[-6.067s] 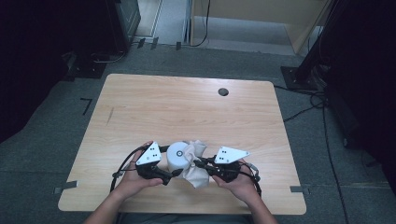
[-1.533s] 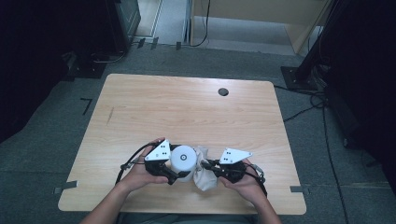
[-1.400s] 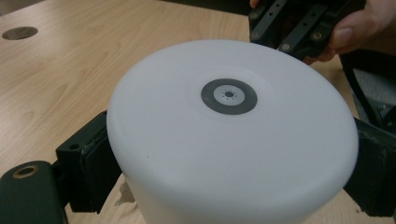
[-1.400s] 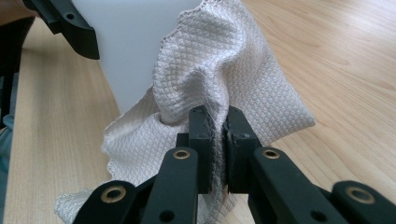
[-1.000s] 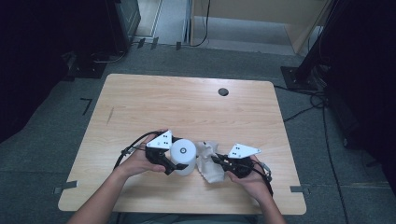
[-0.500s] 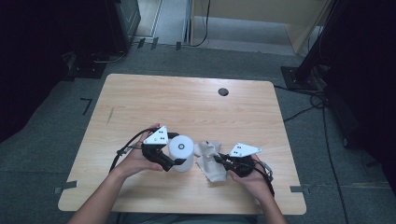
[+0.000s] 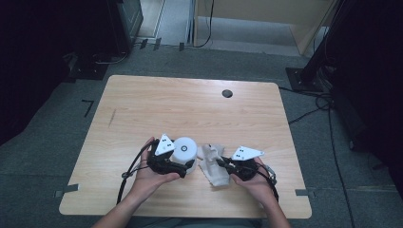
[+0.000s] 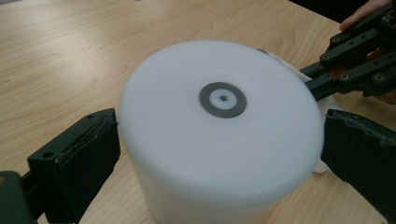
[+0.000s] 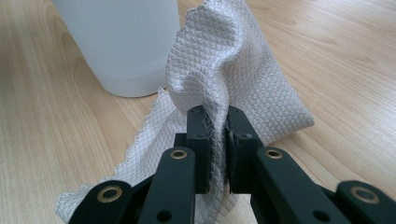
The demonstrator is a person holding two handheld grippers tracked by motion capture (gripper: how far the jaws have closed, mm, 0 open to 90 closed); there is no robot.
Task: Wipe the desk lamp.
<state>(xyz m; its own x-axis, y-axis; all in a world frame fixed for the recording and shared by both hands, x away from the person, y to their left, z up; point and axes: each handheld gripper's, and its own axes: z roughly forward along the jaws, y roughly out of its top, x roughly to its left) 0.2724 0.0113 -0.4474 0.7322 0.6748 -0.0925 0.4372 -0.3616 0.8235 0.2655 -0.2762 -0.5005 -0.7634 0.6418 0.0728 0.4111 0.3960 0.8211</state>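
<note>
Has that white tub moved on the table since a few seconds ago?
Yes. The white tub now stands slightly farther up the table, nearer its round hole.

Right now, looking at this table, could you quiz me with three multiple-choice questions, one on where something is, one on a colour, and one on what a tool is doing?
1. Where is the white tub relative to the cloth in the high view?
A. to its left
B. to its right
C. on top of it

2. What colour is the ring on the tub's lid?
A. red
B. grey
C. green

3. What is the right tool doing?
A. standing open over bare wood
B. gripping the tub
C. pinching the cloth

Answers:
1 A, since the tub stands on the table left of the crumpled cloth.
2 B, since the left gripper view shows a grey ring at the lid's centre.
3 C, since the right gripper view shows a fold of cloth pressed between the closed jaws.
</note>
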